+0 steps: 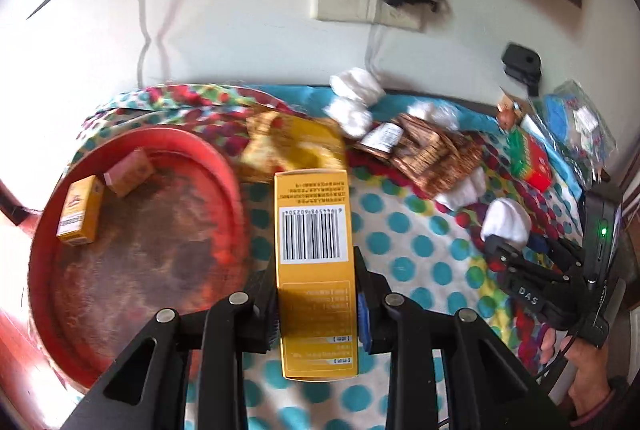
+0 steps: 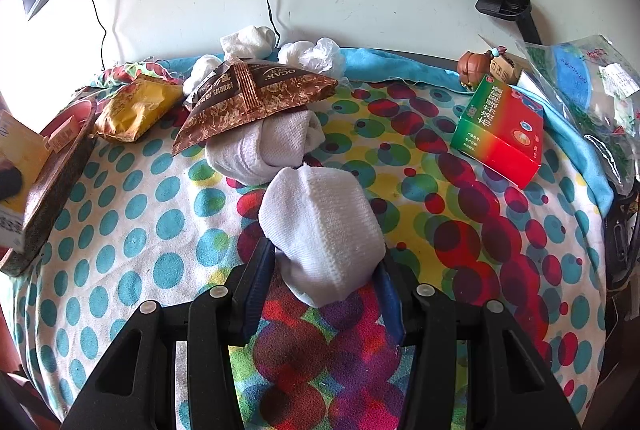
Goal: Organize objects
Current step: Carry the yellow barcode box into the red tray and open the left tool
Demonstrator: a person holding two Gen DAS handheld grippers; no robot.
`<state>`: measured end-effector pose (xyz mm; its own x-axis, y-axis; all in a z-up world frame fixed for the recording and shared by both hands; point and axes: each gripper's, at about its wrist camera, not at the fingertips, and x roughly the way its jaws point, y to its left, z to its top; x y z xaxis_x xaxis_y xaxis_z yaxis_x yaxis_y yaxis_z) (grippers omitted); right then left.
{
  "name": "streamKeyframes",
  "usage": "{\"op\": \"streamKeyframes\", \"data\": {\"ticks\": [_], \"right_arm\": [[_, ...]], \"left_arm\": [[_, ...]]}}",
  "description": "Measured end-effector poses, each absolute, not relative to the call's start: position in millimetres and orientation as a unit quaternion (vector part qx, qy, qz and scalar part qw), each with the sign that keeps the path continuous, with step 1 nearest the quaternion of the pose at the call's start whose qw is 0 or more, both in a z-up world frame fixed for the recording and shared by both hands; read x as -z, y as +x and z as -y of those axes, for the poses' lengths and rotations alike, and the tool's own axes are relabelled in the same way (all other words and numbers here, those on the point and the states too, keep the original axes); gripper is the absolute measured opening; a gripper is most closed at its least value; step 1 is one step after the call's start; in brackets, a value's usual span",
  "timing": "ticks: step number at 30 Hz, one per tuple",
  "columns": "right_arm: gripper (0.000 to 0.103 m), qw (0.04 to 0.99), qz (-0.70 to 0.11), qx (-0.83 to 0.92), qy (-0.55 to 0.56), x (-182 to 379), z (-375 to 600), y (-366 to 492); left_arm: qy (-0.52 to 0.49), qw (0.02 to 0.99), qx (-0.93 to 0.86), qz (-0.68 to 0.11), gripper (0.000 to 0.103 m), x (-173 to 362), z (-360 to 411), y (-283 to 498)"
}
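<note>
My left gripper (image 1: 316,294) is shut on a yellow box with a barcode (image 1: 314,230), held above the dotted cloth just right of the round red tray (image 1: 236,190). In the tray lie a small yellow box (image 1: 80,210) and a pink box (image 1: 130,172). My right gripper (image 2: 324,270) is shut on a rolled white sock (image 2: 320,230), held low over the cloth. The right gripper also shows at the right of the left wrist view (image 1: 516,262) with the sock (image 1: 506,220).
On the dotted cloth (image 2: 140,222) lie another rolled sock (image 2: 264,146), a brown snack packet (image 2: 256,94), a yellow packet (image 2: 136,106), a red-green box (image 2: 500,130), white wads (image 2: 248,38) and a plastic bag (image 2: 580,78). Wall sockets and cables are behind.
</note>
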<state>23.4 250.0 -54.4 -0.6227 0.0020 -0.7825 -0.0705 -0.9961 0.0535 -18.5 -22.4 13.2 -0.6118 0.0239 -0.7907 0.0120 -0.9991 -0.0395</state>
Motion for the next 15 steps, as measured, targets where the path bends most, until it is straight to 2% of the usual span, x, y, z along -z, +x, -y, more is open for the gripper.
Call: {"op": "streamKeyframes", "data": {"ticks": [5,15], "right_arm": [[0.047,0.026,-0.027,-0.899,-0.437,55,-247,22],[0.047,0.03,-0.02,-0.898,-0.438,54,-244,21]], "left_arm": [[-0.428,-0.038,-0.903,0.027,0.029,-23,73,-13],[-0.458,-0.086,-0.882,0.071,0.03,-6,179,-27]]}}
